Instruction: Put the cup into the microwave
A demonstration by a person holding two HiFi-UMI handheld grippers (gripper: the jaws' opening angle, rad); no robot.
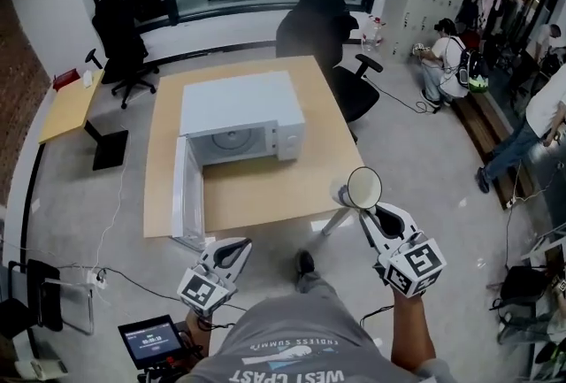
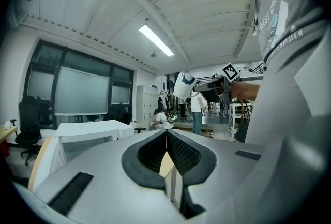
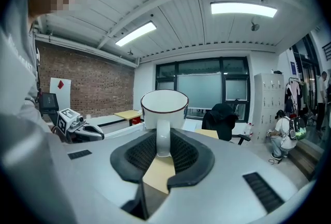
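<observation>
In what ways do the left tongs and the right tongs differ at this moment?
The right tongs are clamped on the handle of the white cup; the left tongs are shut on nothing. In the head view, the left tongs are near the open microwave door; the right tongs are off the table's right corner. Both have the same light grey design.

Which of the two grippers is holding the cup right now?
The right gripper: its jaws are shut on the white ceramic cup with a dark rim, gripping it by its handle. The left gripper has its jaws closed together on nothing.
</observation>
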